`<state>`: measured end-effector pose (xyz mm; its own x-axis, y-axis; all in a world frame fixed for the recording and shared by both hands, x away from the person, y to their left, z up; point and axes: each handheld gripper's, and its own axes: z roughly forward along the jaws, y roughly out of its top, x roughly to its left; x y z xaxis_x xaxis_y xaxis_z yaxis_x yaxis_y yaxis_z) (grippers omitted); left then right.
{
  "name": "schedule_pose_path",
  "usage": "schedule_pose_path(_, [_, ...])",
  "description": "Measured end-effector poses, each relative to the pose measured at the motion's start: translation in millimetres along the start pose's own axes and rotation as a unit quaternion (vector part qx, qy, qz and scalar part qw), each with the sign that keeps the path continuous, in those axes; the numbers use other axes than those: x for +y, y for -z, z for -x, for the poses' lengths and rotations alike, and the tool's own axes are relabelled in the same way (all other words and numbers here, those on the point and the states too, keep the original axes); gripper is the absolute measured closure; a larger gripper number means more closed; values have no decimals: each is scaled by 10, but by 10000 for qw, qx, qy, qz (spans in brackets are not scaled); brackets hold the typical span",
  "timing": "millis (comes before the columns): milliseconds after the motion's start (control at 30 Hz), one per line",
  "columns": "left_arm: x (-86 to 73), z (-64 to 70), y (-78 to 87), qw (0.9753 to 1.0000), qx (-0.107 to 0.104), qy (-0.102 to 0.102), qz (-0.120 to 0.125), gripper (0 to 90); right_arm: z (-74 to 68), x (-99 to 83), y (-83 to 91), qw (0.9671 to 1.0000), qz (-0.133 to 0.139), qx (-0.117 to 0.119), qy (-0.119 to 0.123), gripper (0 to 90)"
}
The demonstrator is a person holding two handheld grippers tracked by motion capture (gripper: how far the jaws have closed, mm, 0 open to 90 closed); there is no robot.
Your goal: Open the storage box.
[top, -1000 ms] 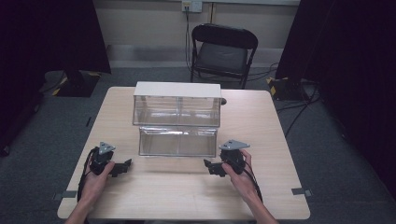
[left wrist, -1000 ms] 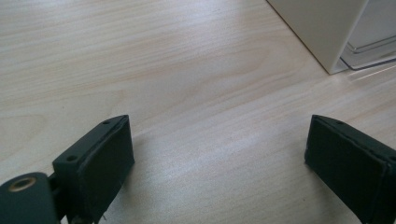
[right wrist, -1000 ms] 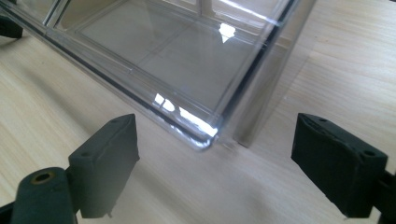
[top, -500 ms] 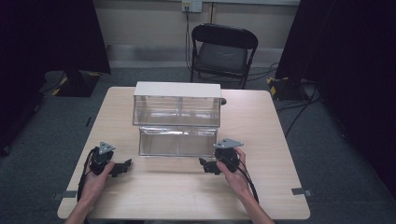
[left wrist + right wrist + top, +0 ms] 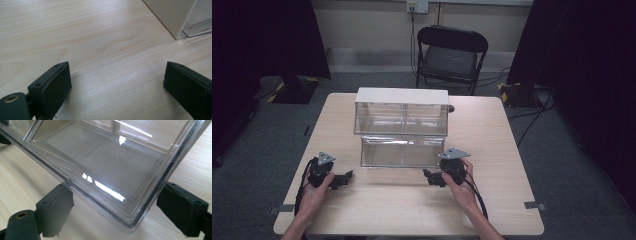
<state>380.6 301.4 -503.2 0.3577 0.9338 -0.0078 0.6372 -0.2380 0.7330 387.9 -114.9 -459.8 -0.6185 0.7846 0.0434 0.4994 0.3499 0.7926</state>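
Note:
A clear plastic drawer [image 5: 401, 151] lies on the wooden table [image 5: 492, 125], just in front of a white-topped clear cabinet [image 5: 402, 110]. My right gripper [image 5: 433, 178] stands open at the drawer's near right corner. In the right gripper view that corner of the drawer [image 5: 105, 162] sits between the spread jaws of the right gripper [image 5: 118, 203]; I cannot tell whether either jaw touches it. My left gripper [image 5: 343, 178] rests open on the table, to the left of the drawer. In the left gripper view the left gripper [image 5: 116, 85] has only bare wood between its jaws.
The cabinet's white side [image 5: 172, 15] and a clear drawer edge [image 5: 200, 25] show at the top right of the left gripper view. A black folding chair [image 5: 451, 55] stands behind the table. Bare wood lies near the front edge [image 5: 412, 220].
My right gripper has moved a little to the left, closer to the drawer's near right corner. The left gripper has stayed where it was.

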Motion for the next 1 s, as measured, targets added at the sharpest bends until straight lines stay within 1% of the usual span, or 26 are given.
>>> schedule_pose_path(133, [0, -1, 0, 10000, 0, -4, -2, 72, -2, 4, 18, 10000, 37, 51, -39, 131])
schedule_pose_path(367, [0, -1, 0, 10000, -1, -4, -3, 72, -13, 0, 25, 10000, 64, 17, -42, 132])
schedule_pose_path(567, [0, -1, 0, 10000, -2, -6, -2, 72, -15, 1, 47, 9999, 77, 73, -56, 129])
schedule_pose_path(767, [1, -3, 0, 10000, -8, -12, -2, 72, -27, 3, 62, 10000, 82, -5, 4, 136])
schedule_pose_path(1000, [3, -4, 0, 10000, -11, -12, -15, 70, -31, 8, 69, 10000, 47, -21, -15, 140])
